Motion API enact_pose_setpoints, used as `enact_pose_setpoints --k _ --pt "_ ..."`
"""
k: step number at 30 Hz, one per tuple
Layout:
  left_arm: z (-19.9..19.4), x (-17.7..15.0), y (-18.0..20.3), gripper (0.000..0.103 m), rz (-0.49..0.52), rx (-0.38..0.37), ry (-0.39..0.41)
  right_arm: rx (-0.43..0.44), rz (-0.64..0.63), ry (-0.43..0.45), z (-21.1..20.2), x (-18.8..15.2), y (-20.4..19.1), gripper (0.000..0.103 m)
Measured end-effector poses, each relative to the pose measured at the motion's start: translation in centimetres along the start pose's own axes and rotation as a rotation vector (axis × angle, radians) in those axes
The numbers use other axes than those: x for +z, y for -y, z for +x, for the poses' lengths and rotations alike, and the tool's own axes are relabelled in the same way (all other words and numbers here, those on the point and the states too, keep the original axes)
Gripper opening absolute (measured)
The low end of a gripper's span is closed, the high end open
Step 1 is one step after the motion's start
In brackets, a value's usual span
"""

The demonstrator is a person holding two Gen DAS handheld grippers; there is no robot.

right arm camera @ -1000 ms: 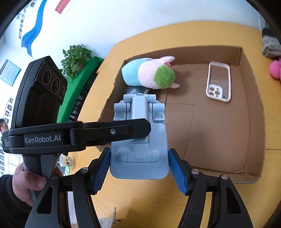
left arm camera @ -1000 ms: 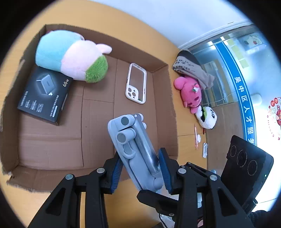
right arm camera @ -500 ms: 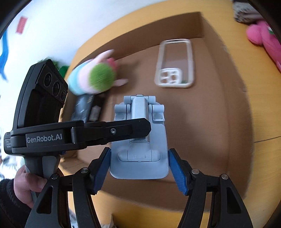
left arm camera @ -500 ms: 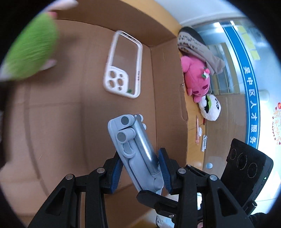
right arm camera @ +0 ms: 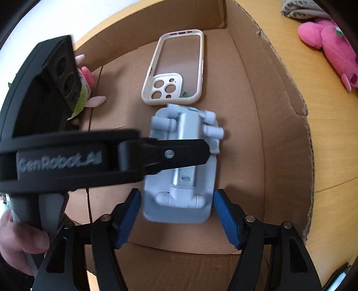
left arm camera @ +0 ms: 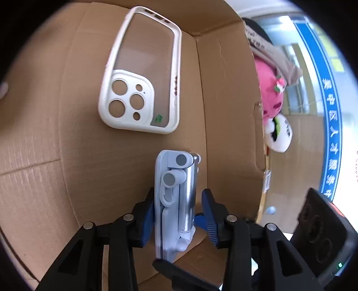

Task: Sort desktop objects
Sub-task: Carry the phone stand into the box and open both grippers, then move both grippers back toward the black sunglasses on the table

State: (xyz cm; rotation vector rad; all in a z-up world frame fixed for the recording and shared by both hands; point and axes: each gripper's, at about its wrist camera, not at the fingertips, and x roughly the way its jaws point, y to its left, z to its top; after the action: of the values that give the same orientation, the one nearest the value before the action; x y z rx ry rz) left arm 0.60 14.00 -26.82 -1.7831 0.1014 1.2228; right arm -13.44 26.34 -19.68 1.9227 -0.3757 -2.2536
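A light blue folding phone stand (left arm camera: 175, 197) lies between my two grippers, low over the floor of the cardboard box (left arm camera: 44, 156), just in front of a white phone case (left arm camera: 141, 73). In the left wrist view my left gripper (left arm camera: 177, 215) has opened: its left pad touches the stand and a gap shows at its right pad. In the right wrist view the stand (right arm camera: 181, 174) sits between my right gripper's (right arm camera: 176, 215) blue pads with a small gap on each side; the jaws look open. The phone case (right arm camera: 176, 67) lies beyond it.
A green, pink and blue plush toy (right arm camera: 87, 94) lies in the box at the left, partly hidden by the left gripper's body. A pink plush (left arm camera: 271, 89), a panda plush (left arm camera: 279, 134) and a folded cloth (right arm camera: 299, 9) lie on the wooden table outside the box's right wall (right arm camera: 279, 100).
Both grippers have carried the stand forward and down into the box, close to the phone case. The jaws of both have spread, and the stand has tipped level.
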Motion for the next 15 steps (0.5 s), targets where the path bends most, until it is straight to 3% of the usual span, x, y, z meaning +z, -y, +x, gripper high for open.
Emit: enact_pose_setpoints --k 2,4,7,12,15 --pt "-0.3 -0.2 0.7 0.047 0.019 0.058 -0.009 -0.002 -0.013 0.007 -0.6 -0.1 -0.3 0.079" --pt "-1.4 -0.7 1.2 0.066 0.036 0.129 0.005 -0.009 -0.034 0.028 -1.7 -0.3 -0.9 0.085" --pt "-4.5 -2.3 1.8 0.066 0.063 0.152 0.055 -0.010 -0.059 0.082 -3.9 -0.8 -1.5 0.094" --pt "-12.3 -6.8 2.3 0.067 0.100 0.243 0.201 0.015 -0.060 0.139 -6.7 -2.2 -2.2 0.096" --pt "-16.3 -9.8 1.6 0.074 0.070 0.295 0.288 0.030 -0.076 0.149 -7.3 -3.5 -3.9 0.096"
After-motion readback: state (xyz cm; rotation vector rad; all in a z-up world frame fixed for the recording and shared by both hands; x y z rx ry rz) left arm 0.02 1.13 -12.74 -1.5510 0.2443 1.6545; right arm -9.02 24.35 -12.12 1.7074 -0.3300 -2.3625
